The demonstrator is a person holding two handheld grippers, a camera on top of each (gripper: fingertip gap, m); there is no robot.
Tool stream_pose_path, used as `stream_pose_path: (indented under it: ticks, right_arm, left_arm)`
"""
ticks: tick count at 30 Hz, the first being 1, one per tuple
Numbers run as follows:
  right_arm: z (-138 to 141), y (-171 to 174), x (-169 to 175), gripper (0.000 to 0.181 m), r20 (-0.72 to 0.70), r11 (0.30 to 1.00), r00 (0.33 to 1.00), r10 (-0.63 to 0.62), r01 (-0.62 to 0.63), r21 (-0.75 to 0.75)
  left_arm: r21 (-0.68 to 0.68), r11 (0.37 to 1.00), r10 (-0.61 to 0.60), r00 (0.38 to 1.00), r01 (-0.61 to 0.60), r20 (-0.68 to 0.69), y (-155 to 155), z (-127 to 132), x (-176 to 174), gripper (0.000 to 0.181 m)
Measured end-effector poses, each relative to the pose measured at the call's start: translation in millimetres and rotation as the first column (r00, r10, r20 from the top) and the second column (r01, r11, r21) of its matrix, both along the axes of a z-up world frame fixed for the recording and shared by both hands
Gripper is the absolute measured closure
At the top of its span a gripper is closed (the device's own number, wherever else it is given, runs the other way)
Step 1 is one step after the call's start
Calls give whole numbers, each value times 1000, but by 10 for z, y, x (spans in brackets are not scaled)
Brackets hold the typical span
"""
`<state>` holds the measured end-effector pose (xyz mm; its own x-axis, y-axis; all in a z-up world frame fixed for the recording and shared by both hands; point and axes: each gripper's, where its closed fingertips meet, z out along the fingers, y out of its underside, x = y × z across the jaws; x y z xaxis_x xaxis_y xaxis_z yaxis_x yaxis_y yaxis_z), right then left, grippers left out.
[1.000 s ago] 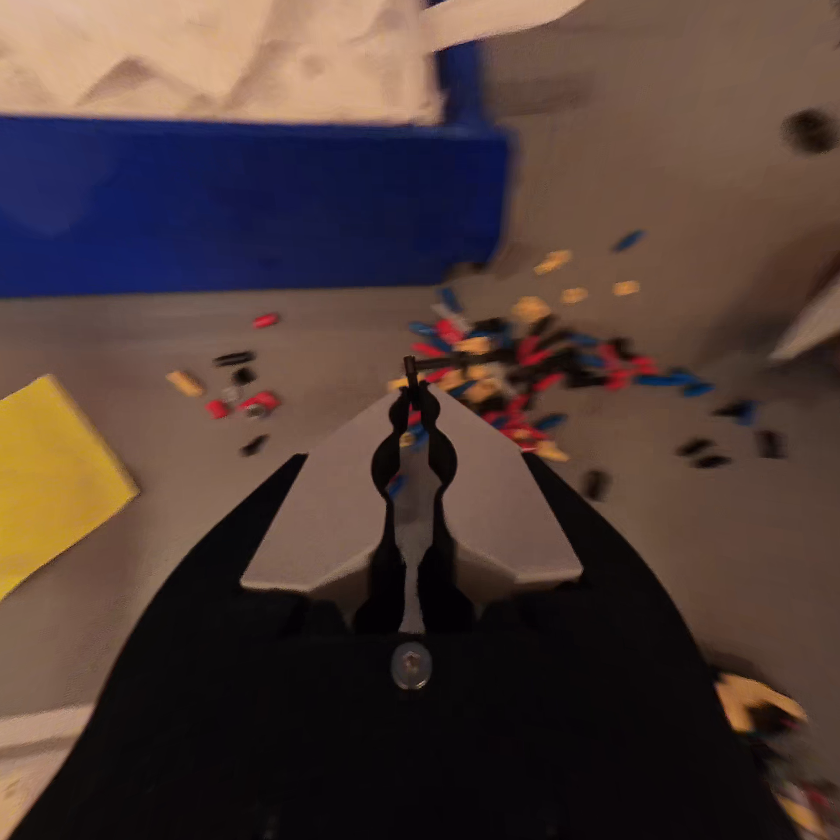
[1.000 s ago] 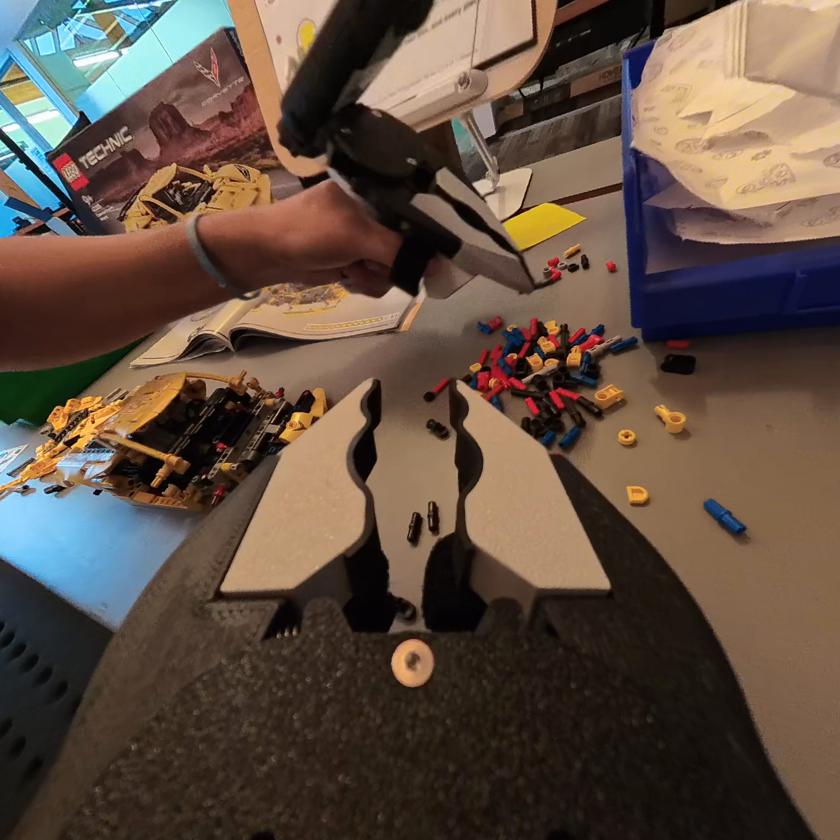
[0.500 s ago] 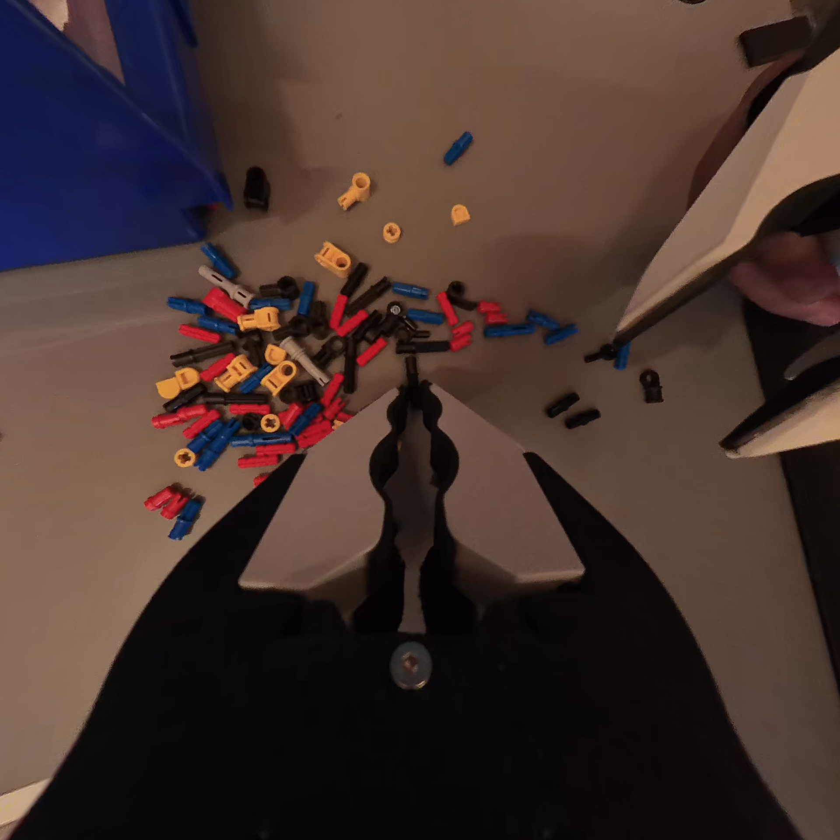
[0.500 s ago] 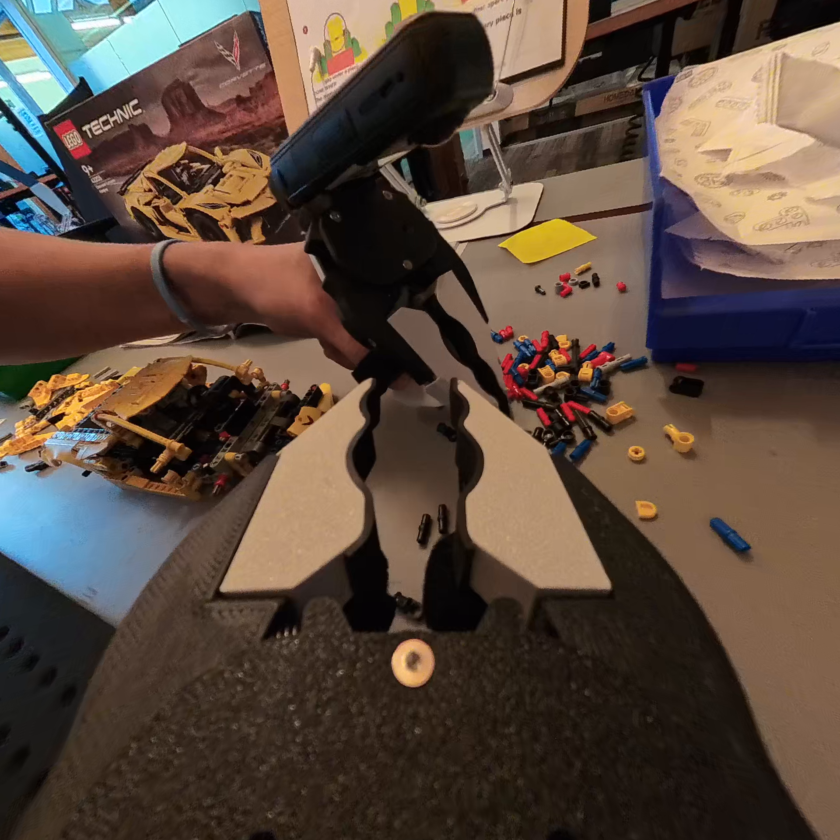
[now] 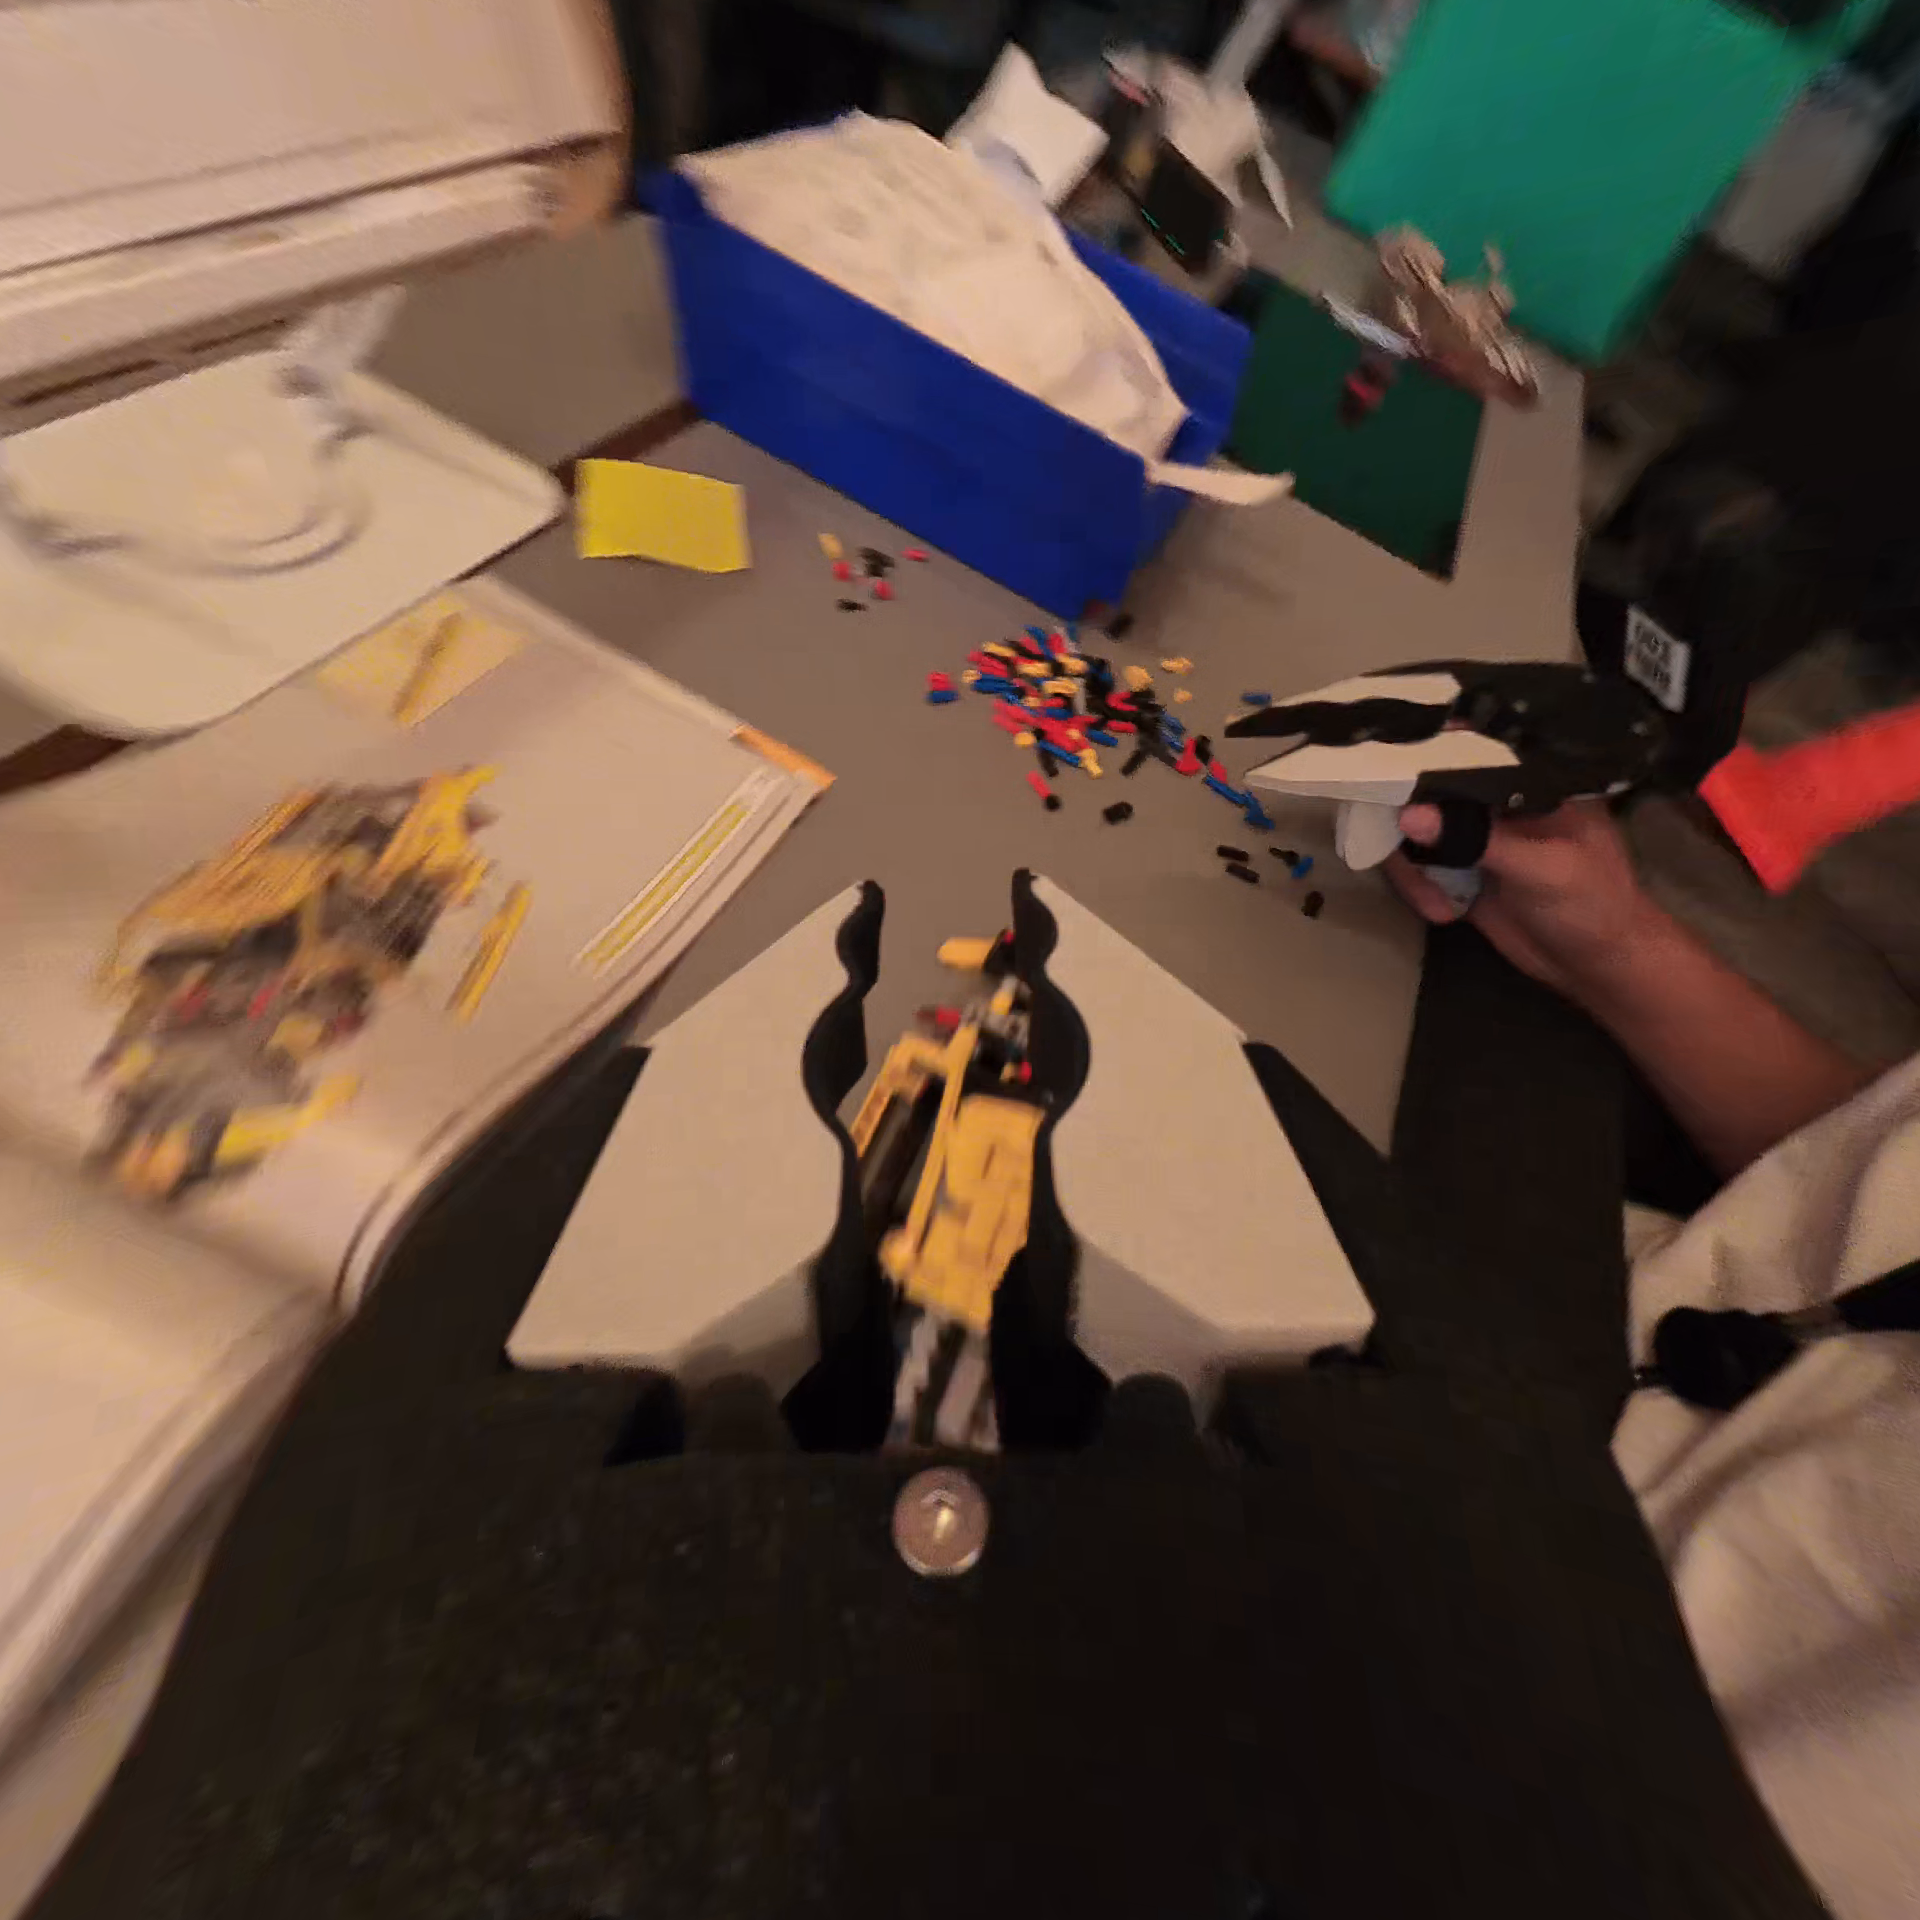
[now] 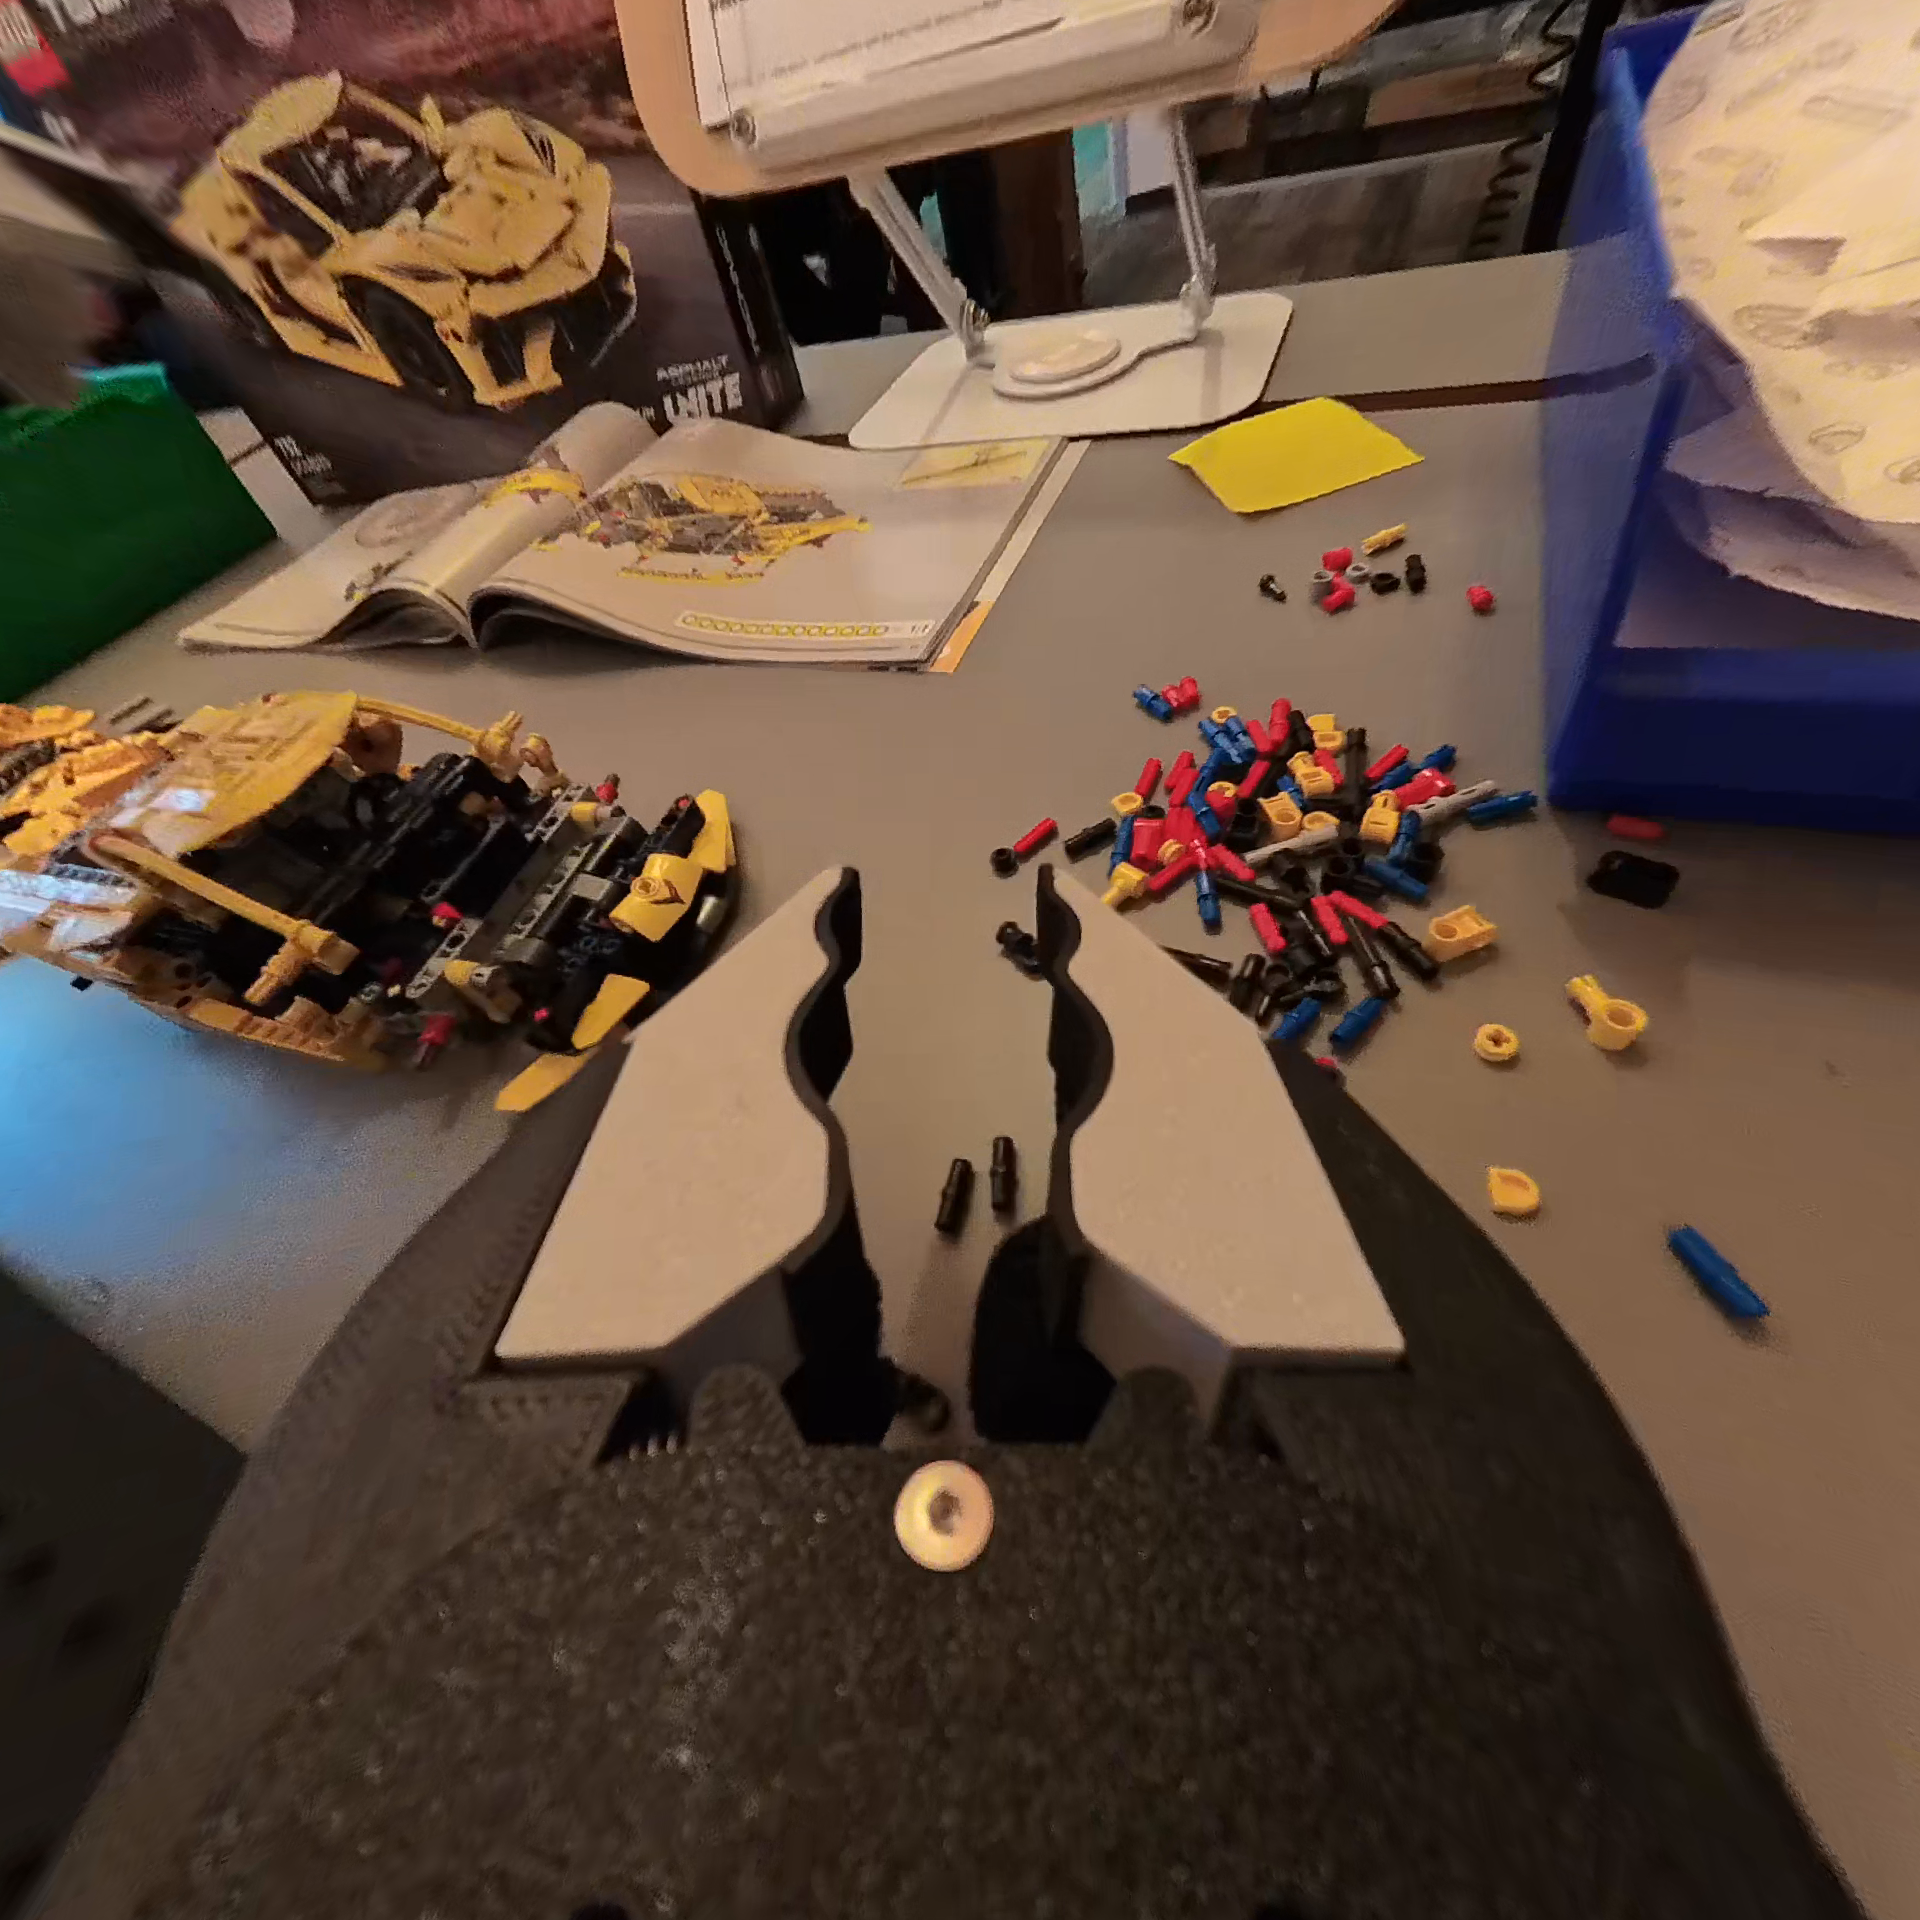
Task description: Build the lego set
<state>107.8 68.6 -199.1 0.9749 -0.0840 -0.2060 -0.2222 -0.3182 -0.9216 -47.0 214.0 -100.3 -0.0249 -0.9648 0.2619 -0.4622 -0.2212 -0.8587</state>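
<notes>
While the left gripper [image 5: 943, 894] hangs over the half-built yellow-and-black brick car [image 6: 343, 873], its fingers are held apart and the car's body is seen in the gap between them, though contact cannot be told through the blur. To the right of the car, the right gripper [image 6: 948, 883] is held with fingers apart and nothing between them, above two small black pins [image 6: 977, 1184]. Farther right of the car, a heap of red, blue, black and yellow pins [image 6: 1288, 842] is spread on the grey table [image 6: 914, 748].
</notes>
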Motion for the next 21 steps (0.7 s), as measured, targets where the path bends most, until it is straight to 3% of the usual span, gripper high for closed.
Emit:
stream_pose_path:
  ticks: [3, 5, 8, 12, 16, 21]
  right_arm:
    - [-39, 84, -26, 148, 49, 999, 999, 16, -13, -46]
    - [-14, 151, -87, 148, 79, 998, 996, 31, -26, -54]
    - [78, 352, -295, 146, 73, 995, 993, 89, -87, -39]
    - [224, 762, -597, 136, 20, 978, 979, 203, -201, -59]
    - [361, 1071, -710, 133, 42, 961, 963, 267, -262, -88]
    - [-12, 971, -886, 118, 14, 884, 919, 394, -375, -281]
  left_arm:
    - [-19, 979, 203, 978, -203, 55, 119, -74, -701, 155]
    - [4, 961, 277, 960, -277, 53, 122, -180, -1047, 154]
    - [105, 968, 229, 973, -228, -1, 7, -347, -1341, 146]
    - [194, 978, 88, 993, -72, -78, -193, -419, -1400, 146]
    - [199, 980, 29, 999, -24, -19, -201, -316, -1321, 146]
    - [189, 982, 25, 999, -17, -45, -159, -542, -1334, 145]
